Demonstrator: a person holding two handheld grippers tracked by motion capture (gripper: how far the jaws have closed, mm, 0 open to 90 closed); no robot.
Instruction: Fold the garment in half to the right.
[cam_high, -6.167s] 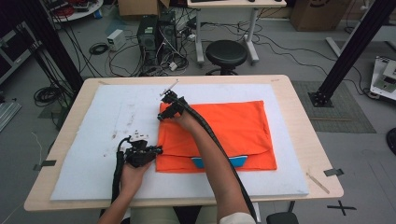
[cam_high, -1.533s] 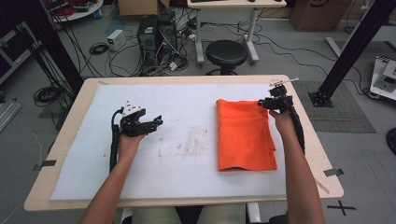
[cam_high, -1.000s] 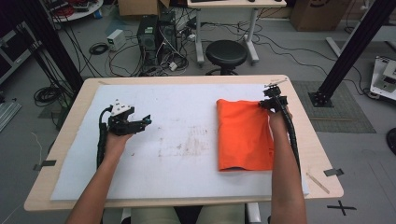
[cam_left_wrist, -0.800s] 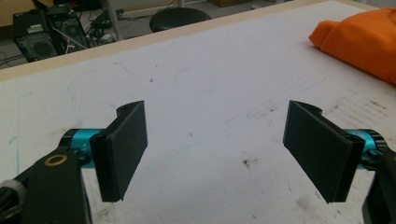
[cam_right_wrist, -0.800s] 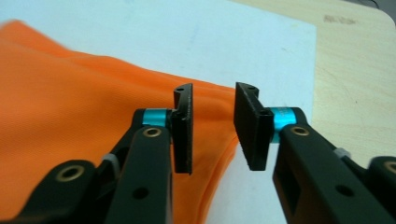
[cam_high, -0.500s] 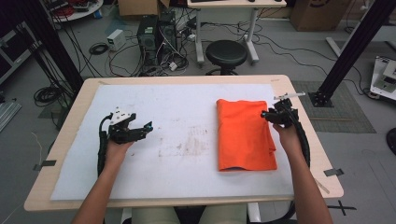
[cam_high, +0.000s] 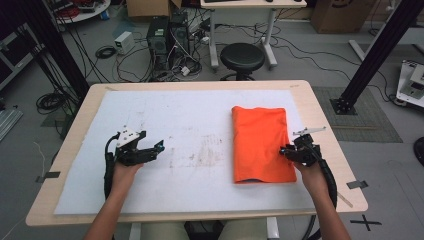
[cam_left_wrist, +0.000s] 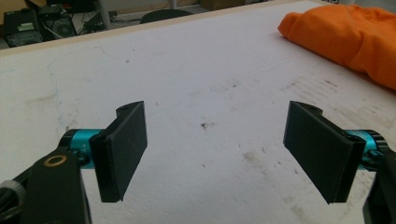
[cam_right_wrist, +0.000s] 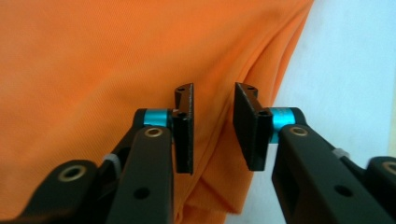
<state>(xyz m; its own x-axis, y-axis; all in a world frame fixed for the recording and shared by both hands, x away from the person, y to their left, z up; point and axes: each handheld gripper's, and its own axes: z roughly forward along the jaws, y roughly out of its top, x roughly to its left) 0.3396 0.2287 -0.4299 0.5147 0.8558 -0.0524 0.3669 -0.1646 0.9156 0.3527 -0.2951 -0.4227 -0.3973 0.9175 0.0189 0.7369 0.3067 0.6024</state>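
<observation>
Wooden table (cam_high: 325, 107), broad, covered by a white mat (cam_high: 190, 125) smudged near its middle; folded orange cloth (cam_high: 260, 142) lying flat on the right half of that mat, long side running away from the seat, layered edges stacked along its right side; right tongs (cam_high: 286, 150) low at that right edge, near the front corner, jaws just closing, now a narrow gap apart with no fabric pinched between, folds of cloth directly beyond them; left tongs (cam_high: 159, 146) well apart from the cloth over bare mat on the left half, spread wide, grasping nothing.
</observation>
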